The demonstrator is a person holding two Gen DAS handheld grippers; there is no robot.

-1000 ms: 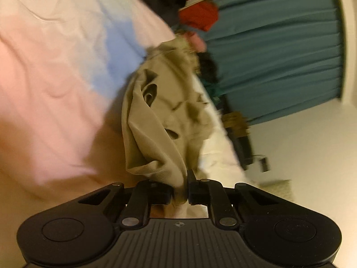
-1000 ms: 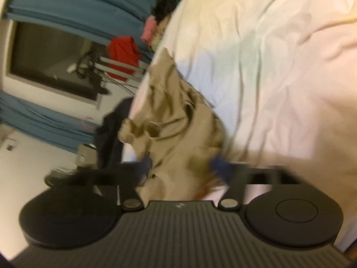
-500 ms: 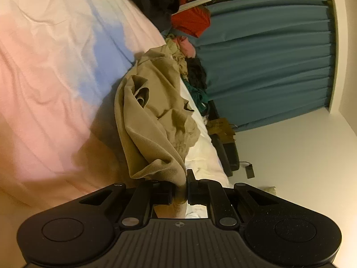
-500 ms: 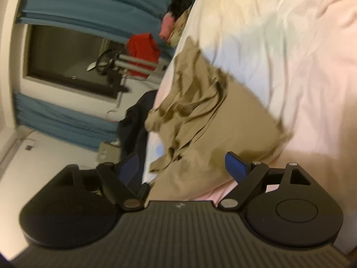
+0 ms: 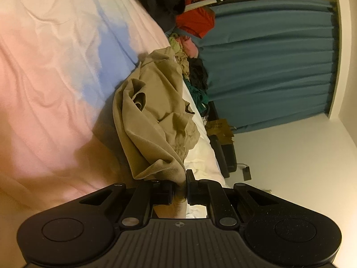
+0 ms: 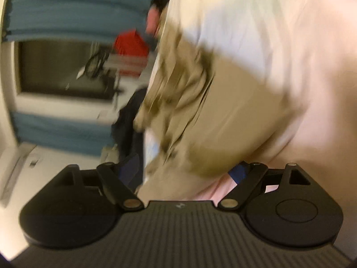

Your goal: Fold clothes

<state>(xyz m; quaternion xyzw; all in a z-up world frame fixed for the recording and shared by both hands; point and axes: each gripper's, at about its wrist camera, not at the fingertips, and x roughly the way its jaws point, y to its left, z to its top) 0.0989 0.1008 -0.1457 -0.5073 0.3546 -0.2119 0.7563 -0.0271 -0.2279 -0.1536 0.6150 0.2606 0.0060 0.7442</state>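
Crumpled tan corduroy garment (image 5: pixel 154 116) on a pastel bed sheet (image 5: pixel 55 78).
Left gripper (image 5: pixel 185 186) fingers pinch its hem at lower centre; right gripper (image 6: pixel 185 172) fingers spread wide.

Your right gripper (image 6: pixel 185 169), its jaws spread wide since 1 s ago, has pushed closer to the khaki garment (image 6: pixel 218 116), whose flat panel now fills more of the right wrist view, now blurred with motion.

No readable text. Brown cardboard box (image 5: pixel 219 127) below the teal curtain (image 5: pixel 267 62) carries dark printing, too small and skewed to make out. Small round emblem on the left gripper (image 5: pixel 180 192) body, no letters legible. Right view blurred throughout
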